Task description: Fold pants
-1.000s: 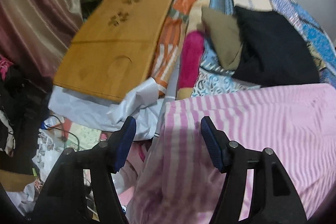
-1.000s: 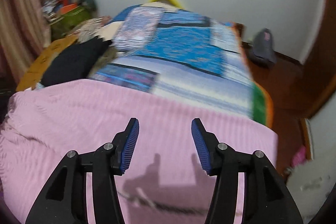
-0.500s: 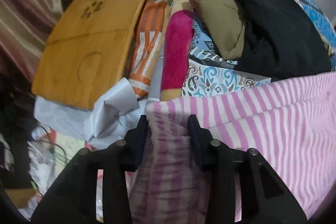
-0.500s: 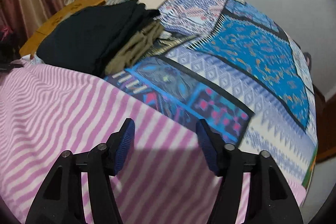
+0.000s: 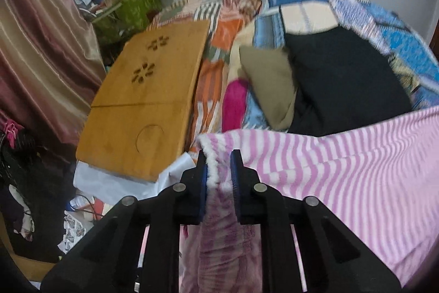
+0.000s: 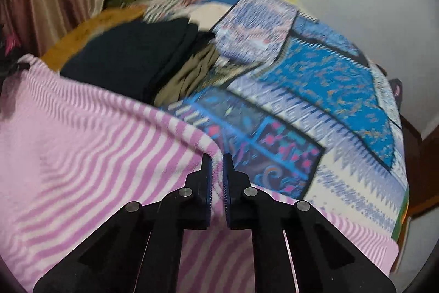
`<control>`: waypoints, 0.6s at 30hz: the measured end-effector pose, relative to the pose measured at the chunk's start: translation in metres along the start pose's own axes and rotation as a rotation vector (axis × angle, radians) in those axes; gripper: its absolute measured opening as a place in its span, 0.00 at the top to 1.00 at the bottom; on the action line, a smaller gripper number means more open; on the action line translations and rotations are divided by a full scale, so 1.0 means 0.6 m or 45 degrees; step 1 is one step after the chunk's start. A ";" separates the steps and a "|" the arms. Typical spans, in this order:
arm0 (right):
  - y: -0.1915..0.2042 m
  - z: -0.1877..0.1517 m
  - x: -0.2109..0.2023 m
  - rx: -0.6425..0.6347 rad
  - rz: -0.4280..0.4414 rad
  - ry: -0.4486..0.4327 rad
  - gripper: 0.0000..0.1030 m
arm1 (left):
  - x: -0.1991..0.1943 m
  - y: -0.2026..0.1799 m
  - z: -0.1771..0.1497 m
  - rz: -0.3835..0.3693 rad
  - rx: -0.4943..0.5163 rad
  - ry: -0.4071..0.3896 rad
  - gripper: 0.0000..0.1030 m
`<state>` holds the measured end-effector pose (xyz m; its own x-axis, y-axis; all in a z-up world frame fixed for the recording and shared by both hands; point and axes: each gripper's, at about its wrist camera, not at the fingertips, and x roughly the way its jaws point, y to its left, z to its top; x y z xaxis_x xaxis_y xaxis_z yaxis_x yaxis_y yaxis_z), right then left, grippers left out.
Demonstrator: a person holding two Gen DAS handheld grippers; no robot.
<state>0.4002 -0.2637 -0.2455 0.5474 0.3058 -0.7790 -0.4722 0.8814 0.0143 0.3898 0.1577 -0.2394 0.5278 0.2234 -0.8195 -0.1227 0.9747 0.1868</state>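
Note:
The pink and white striped pants (image 5: pixel 343 169) lie across the near end of the bed and also fill the lower left of the right wrist view (image 6: pixel 82 150). My left gripper (image 5: pixel 218 158) is shut on the pants' left corner, with bunched cloth between its blue pads. My right gripper (image 6: pixel 216 161) is shut on the pants' far edge near the right corner. The held edge is lifted off the patterned bedspread (image 6: pixel 329 89).
A folded black garment (image 5: pixel 343 81) and an olive one (image 5: pixel 269 84) lie on the bed behind the pants. A wooden lap table (image 5: pixel 148 100) sits left of the bed. Clutter and a striped curtain (image 5: pixel 35 45) stand at the far left.
Both grippers were open above the pants a second ago. The left closed on the corner first, then the right closed on the edge. Both have lifted the cloth.

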 end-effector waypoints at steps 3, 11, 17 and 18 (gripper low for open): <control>-0.004 0.003 -0.045 0.029 0.004 -0.057 0.94 | -0.046 0.006 0.002 -0.012 0.001 -0.066 0.86; 0.021 -0.026 -0.189 0.053 0.070 -0.169 0.94 | -0.168 0.040 -0.029 -0.070 -0.040 -0.199 0.86; 0.064 -0.069 -0.277 0.040 0.123 -0.203 0.94 | -0.231 0.068 -0.088 -0.111 -0.069 -0.245 0.86; 0.073 -0.078 -0.289 0.038 0.128 -0.206 0.94 | -0.237 0.071 -0.097 -0.118 -0.075 -0.246 0.86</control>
<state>0.2525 -0.2950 -0.1393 0.6032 0.4447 -0.6621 -0.5109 0.8529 0.1074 0.2602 0.1673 -0.1463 0.6897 0.1343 -0.7115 -0.1116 0.9906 0.0788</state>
